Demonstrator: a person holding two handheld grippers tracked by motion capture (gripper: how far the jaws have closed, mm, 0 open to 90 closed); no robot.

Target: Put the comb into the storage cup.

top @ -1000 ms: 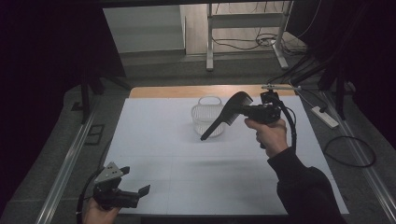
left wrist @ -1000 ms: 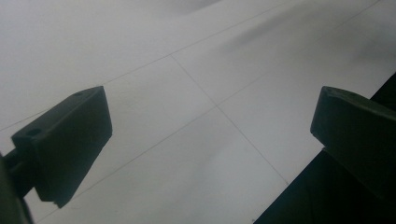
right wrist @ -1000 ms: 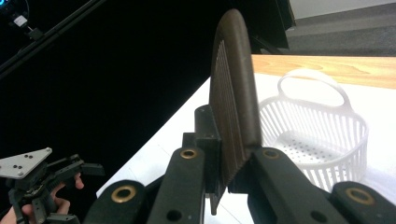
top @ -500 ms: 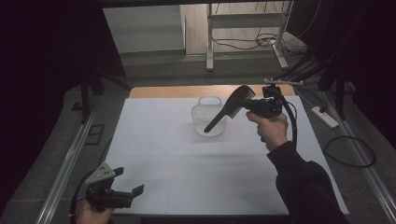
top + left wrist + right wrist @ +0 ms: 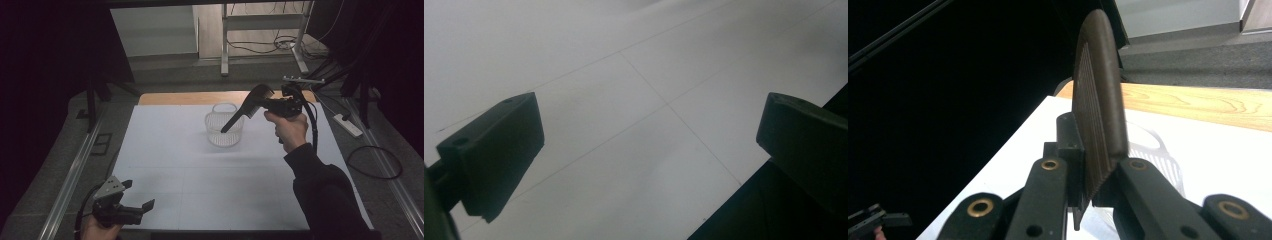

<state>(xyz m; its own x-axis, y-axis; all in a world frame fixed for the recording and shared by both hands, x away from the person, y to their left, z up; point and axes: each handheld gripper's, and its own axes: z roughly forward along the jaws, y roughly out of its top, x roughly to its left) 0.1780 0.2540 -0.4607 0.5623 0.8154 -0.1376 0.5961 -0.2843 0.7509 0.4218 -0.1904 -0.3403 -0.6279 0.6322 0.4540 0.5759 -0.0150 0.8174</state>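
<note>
one dark comb (image 5: 248,106), clamped in the right gripper (image 5: 272,104), now hangs handle-down over the white mesh basket (image 5: 224,131), closer than a second ago — looks bound inside, though depth is hard to judge. left gripper (image 5: 134,200) has retreated to the table's (image 5: 165,150) near corner, jaws spread, empty.

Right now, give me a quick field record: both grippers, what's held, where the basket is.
right gripper: shut on the dark comb, held above the table
comb: toothed end in the jaws, handle angled down toward the basket
basket: pale mesh, upright on the white table cover, far centre
comb vs basket: handle tip over the basket opening; contact cannot be told
left gripper: open, holding nothing, at the near left edge
</note>
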